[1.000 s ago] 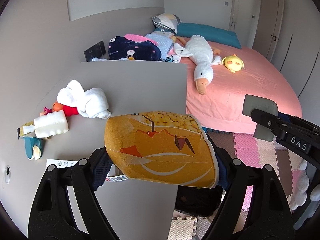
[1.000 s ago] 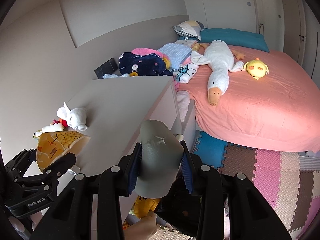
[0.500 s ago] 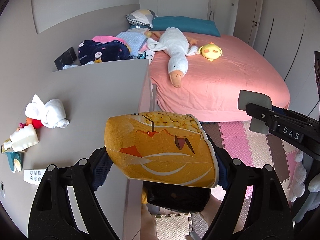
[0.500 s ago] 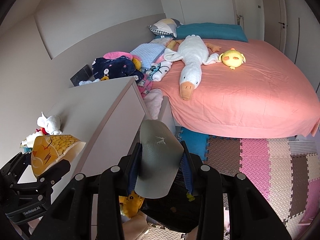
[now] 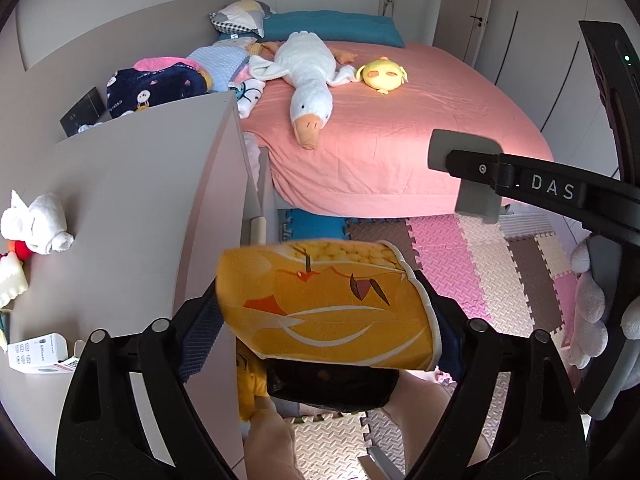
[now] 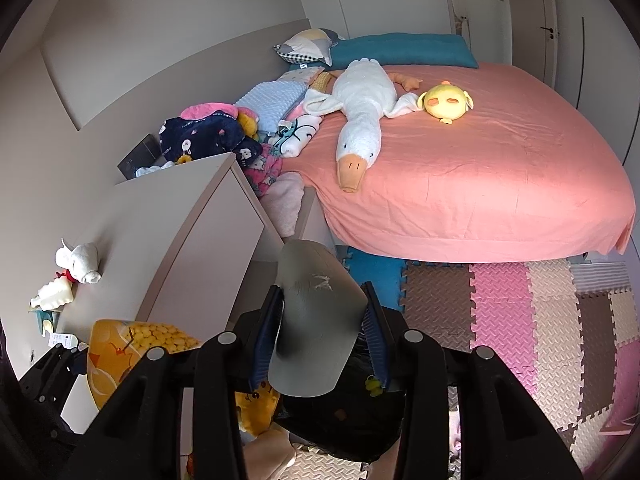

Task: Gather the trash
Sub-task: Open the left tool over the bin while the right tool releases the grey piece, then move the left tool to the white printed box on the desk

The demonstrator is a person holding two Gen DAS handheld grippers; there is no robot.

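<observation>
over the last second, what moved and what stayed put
Both grippers swung away from the dresser toward the floor mats. The left gripper stays shut on the yellow snack bag, the right gripper on the grey flat piece. The rolled towel and plush goose lie unmoved.

Over the last second the left gripper (image 5: 328,312), clamped on the orange snack bag (image 5: 326,304), has moved off the worktop (image 5: 132,200) and past its edge. The bag now hangs over the black bin (image 5: 332,384) and foam floor mat (image 5: 500,264). The right gripper (image 6: 322,320) has shifted likewise, carrying the grey flat piece (image 6: 316,316) out over the floor.
</observation>
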